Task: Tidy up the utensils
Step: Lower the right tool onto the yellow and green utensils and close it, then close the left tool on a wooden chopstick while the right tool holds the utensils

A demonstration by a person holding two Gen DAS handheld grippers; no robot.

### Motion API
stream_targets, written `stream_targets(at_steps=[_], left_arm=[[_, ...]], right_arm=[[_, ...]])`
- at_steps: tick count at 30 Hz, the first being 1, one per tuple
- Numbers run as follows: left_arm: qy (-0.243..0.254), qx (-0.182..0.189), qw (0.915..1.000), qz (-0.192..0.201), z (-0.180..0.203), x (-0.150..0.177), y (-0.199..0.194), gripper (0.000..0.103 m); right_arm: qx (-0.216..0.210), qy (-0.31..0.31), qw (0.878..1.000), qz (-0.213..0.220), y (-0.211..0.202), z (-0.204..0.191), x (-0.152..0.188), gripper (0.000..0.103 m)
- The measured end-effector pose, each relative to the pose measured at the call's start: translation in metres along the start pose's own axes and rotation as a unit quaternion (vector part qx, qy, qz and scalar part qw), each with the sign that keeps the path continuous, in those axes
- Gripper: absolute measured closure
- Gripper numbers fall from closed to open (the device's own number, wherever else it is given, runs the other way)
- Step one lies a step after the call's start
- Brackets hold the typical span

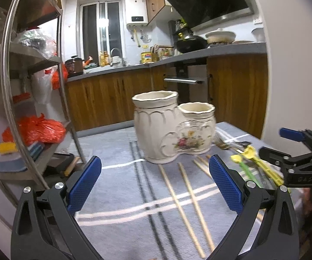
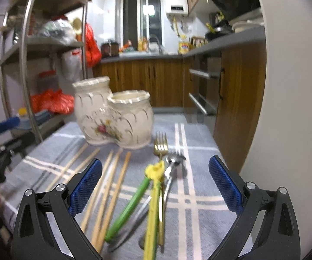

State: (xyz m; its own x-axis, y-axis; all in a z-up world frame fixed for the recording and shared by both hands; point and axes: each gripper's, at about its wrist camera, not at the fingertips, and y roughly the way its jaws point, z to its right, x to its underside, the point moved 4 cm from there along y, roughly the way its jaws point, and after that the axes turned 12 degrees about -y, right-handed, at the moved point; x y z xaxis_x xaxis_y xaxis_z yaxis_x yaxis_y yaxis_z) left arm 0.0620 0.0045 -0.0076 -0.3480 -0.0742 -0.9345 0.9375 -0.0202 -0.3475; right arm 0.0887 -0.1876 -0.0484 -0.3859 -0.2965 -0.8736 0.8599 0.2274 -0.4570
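From the left wrist view, the left tongs [image 1: 154, 179] hang wide open and empty above the surface covered in a grey cloth with white and dark stripes [image 1: 117, 184]. Straight ahead at twelve o'clock stands the cream ceramic double-pot utensil holder with a floral print [image 1: 173, 127], both pots looking empty. Pale wooden chopsticks [image 1: 188, 201] lie on the cloth between the blue pads, running from the holder's foot toward six o'clock. At three o'clock the right tongs [image 1: 294, 149] show side-on, above yellow and green plastic utensils [image 1: 251, 158].

From the right wrist view, the right tongs [image 2: 155, 182] are spread wide, gripping nothing. The holder [image 2: 114, 117] sits at eleven o'clock. Chopsticks [image 2: 110, 186] fan out at seven o'clock. Directly ahead lie a gold fork [image 2: 160, 146], a silver fork [image 2: 173, 162] and the blurred plastic utensils [image 2: 153, 197], bunched together.
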Motion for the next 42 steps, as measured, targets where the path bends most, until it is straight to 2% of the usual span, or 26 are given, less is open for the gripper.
stream_targets(at_steps=[3, 7, 11, 14, 15, 18, 20, 23, 27, 30, 31, 32, 37, 42], left_arm=[[-0.009, -0.004, 0.9992, -0.038, -0.008, -0.002, 0.012, 0.005], [-0.014, -0.006, 0.9970, -0.076, -0.015, -0.001, 0.026, 0.005], [-0.017, 0.009, 0.9942, -0.106, -0.019, 0.001, 0.035, 0.005], [-0.001, 0.023, 0.9914, -0.128, -0.014, 0.006, 0.042, 0.005], [0.002, 0.024, 0.9902, -0.138, -0.013, 0.008, 0.045, 0.005], [0.013, 0.019, 0.9865, -0.162, -0.010, 0.014, 0.052, 0.005], [0.013, 0.011, 0.9870, -0.160, -0.010, 0.016, 0.053, 0.005], [0.020, 0.016, 0.9868, -0.160, -0.005, 0.017, 0.056, 0.005], [0.030, 0.023, 0.9840, -0.174, 0.003, 0.021, 0.061, 0.005], [0.027, 0.035, 0.9810, -0.189, 0.005, 0.024, 0.063, 0.005], [0.029, 0.034, 0.9798, -0.195, 0.007, 0.025, 0.064, 0.009], [0.031, 0.029, 0.9789, -0.200, 0.007, 0.026, 0.065, 0.016], [0.019, 0.016, 0.9738, -0.226, 0.001, 0.031, 0.070, 0.038], [0.010, 0.013, 0.9700, -0.243, 0.001, 0.037, 0.068, 0.049]], right_arm=[[-0.009, 0.011, 0.999, -0.030, 0.009, 0.006, 0.004, 0.005], [-0.014, 0.002, 0.999, -0.048, 0.016, 0.008, 0.004, 0.009], [-0.019, -0.029, 0.997, -0.076, 0.026, 0.002, 0.001, 0.033], [-0.033, -0.035, 0.994, -0.094, 0.033, 0.000, 0.002, 0.045], [-0.036, -0.036, 0.994, -0.096, 0.035, 0.000, 0.002, 0.046], [-0.048, -0.034, 0.992, -0.107, 0.041, 0.000, 0.003, 0.061], [-0.053, -0.033, 0.991, -0.114, 0.044, 0.000, 0.004, 0.072], [-0.059, -0.032, 0.990, -0.121, 0.047, 0.001, 0.004, 0.076], [-0.062, -0.023, 0.989, -0.131, 0.051, 0.005, 0.004, 0.077], [-0.063, -0.030, 0.989, -0.127, 0.052, 0.002, 0.004, 0.089], [-0.065, -0.031, 0.990, -0.122, 0.050, 0.002, 0.003, 0.092], [-0.066, -0.030, 0.990, -0.119, 0.049, 0.002, 0.003, 0.093], [-0.073, -0.018, 0.993, -0.089, 0.041, 0.006, 0.000, 0.094], [-0.083, -0.006, 0.996, -0.044, 0.028, 0.011, -0.008, 0.094]])
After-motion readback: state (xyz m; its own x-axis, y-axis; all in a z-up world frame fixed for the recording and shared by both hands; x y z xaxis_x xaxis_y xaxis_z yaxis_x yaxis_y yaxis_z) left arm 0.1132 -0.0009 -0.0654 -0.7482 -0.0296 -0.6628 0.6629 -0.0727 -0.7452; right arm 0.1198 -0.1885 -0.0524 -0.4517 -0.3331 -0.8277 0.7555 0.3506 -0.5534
